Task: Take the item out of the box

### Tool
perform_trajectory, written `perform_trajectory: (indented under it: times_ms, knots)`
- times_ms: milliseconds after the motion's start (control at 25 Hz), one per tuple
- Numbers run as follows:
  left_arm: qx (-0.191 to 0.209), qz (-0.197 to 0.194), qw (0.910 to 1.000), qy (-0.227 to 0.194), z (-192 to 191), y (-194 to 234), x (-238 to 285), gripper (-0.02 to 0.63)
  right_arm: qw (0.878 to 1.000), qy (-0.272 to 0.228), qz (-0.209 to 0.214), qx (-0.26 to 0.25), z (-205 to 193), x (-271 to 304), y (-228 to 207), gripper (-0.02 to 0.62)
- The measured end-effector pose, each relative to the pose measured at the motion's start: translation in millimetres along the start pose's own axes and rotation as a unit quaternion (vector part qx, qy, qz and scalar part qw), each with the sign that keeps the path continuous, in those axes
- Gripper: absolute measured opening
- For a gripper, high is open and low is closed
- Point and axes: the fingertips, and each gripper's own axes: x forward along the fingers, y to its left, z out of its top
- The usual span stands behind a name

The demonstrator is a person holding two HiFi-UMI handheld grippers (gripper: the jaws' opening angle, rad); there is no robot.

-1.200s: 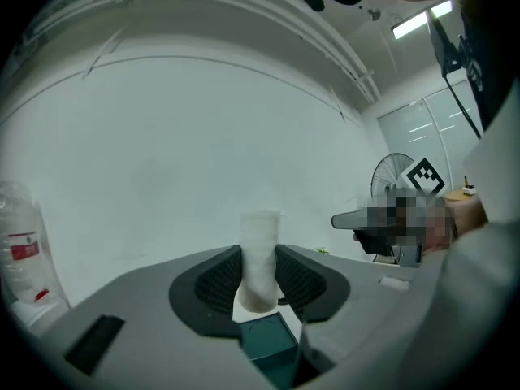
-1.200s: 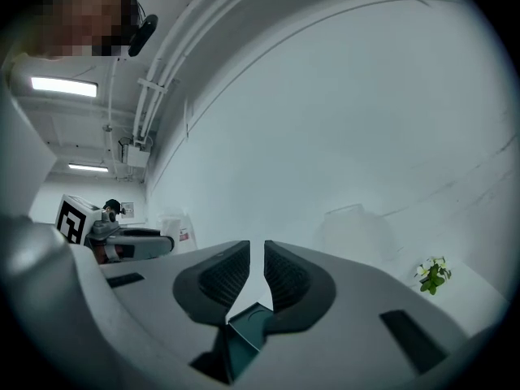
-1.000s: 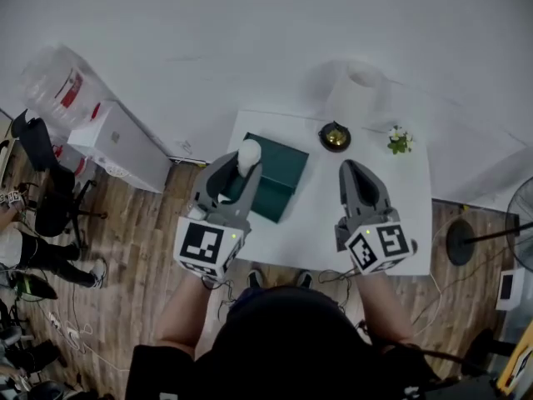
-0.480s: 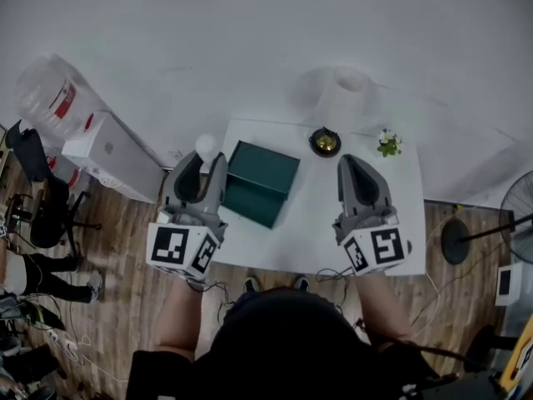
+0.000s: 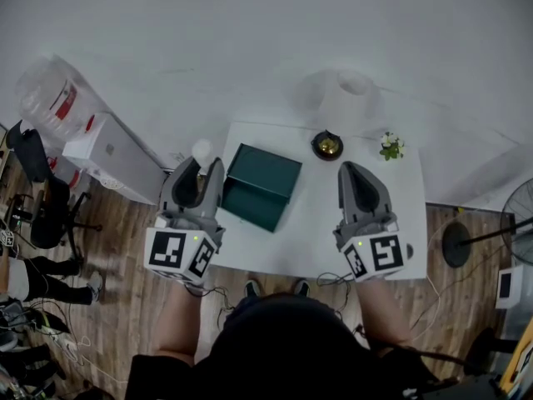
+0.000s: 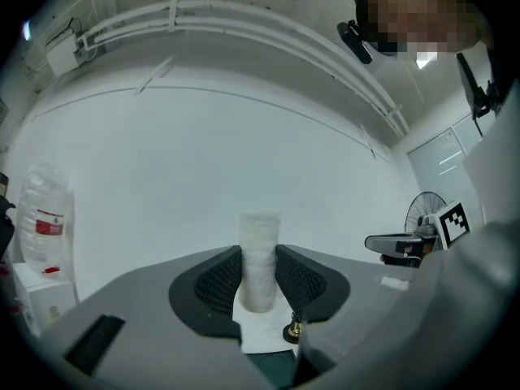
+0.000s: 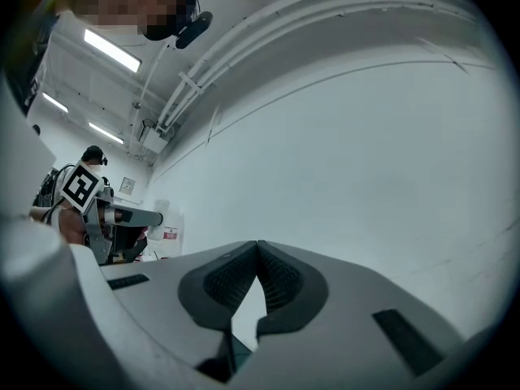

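A dark green box point(image 5: 260, 187) lies on the left part of the white table point(image 5: 325, 232). My left gripper point(image 5: 202, 165) hangs by the table's left edge, left of the box, shut on a white cylinder-shaped item point(image 5: 202, 150). In the left gripper view the item point(image 6: 260, 232) stands upright between the two pads of that gripper point(image 6: 260, 260), sticking out above them. My right gripper point(image 5: 355, 172) hovers over the table's right half, right of the box. Its jaws point(image 7: 258, 249) are shut with nothing between them.
A small gold ornament point(image 5: 327, 145) and a small flowering plant point(image 5: 391, 146) stand at the table's far edge. A white roll point(image 5: 350, 94) sits behind the table. On the floor at left are a water jug point(image 5: 48, 92), a white carton point(image 5: 108, 152) and a chair point(image 5: 37, 186); a fan point(image 5: 518, 223) stands at right.
My left gripper carried the white item from above the box leftward, to beyond the table's left edge. The right gripper stayed over the table's right half, still shut.
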Motion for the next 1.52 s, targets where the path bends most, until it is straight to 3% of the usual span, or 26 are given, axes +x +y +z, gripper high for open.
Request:
perform_trajectory:
  times_ms: [1520]
  knots:
    - [-0.01, -0.004, 0.9999, -0.002, -3.5, 8.9, -0.7, 0.127, 1.0, 0.014, -0.005, 0.009, -10.1, 5.6, 5.4, 0.005]
